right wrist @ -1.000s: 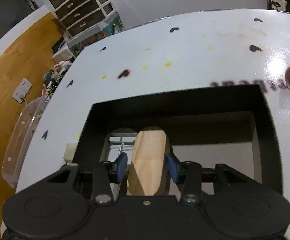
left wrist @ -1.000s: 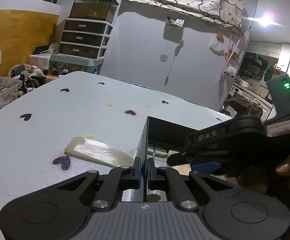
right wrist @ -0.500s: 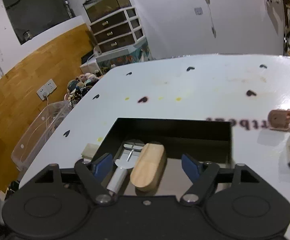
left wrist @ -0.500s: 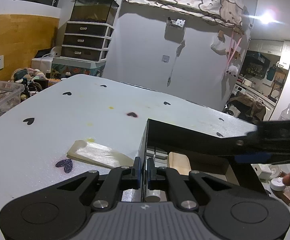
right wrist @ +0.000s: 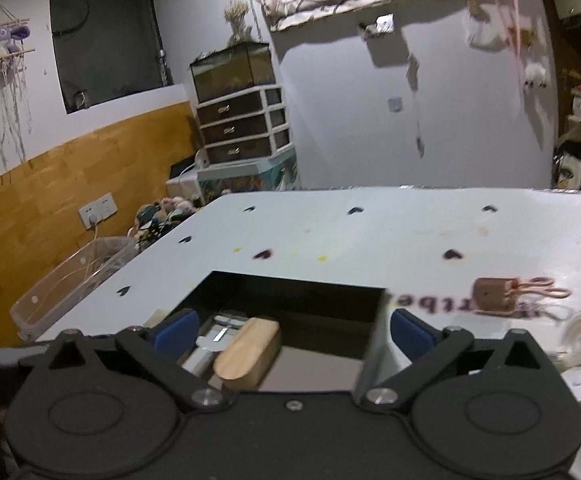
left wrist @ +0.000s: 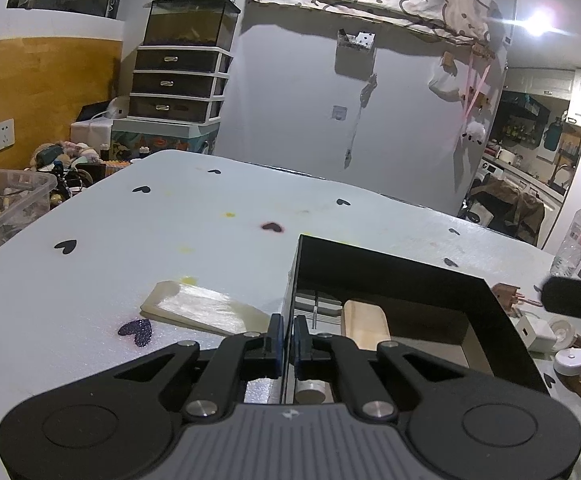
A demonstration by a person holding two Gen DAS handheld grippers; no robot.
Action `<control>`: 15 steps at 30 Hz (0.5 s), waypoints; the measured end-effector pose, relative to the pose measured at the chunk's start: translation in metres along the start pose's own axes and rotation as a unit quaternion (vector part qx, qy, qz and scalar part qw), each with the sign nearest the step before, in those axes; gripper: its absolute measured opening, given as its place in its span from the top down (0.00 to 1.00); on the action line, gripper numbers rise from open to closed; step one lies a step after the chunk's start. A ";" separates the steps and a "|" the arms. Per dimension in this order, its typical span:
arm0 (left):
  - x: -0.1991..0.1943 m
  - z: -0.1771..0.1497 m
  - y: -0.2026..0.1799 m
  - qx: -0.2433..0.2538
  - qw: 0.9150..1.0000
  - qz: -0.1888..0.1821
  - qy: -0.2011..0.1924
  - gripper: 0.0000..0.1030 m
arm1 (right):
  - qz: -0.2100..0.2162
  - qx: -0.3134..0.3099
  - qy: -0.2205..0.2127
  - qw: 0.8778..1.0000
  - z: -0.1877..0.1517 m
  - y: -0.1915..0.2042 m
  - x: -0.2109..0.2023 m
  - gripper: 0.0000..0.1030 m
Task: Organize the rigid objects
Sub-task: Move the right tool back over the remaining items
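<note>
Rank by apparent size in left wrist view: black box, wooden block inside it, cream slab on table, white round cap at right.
1. black box
2. cream slab
3. wooden block, partly hidden
4. white round cap

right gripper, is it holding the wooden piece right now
No: the right gripper has its jaws opening with nothing between the pads, and the wooden piece lies below them in the black box.

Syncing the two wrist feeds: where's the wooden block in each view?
Left wrist: wooden block lies inside the black box, right of centre, just beyond the left hand-held gripper, which pinches the box's near wall.
Right wrist: wooden block sits low, left of centre, inside the box.
Shared landmark: the drawer unit against the far wall.
</note>
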State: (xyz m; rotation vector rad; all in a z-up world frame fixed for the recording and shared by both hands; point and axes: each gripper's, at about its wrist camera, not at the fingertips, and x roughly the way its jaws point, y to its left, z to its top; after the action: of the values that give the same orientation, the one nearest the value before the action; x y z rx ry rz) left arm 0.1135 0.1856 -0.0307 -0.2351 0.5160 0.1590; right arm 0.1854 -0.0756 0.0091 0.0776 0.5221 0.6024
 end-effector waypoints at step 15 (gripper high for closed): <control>-0.001 -0.001 -0.001 0.008 1.000 0.007 -0.003 0.97 | -0.151 0.060 -0.024 0.986 -0.050 -0.101 -0.053 0.00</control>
State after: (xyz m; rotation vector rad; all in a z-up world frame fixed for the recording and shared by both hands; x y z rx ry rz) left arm 0.1126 0.1839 -0.0309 -0.2162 0.5129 0.1685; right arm 0.1765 -0.1923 -0.0333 0.1239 0.5118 0.2721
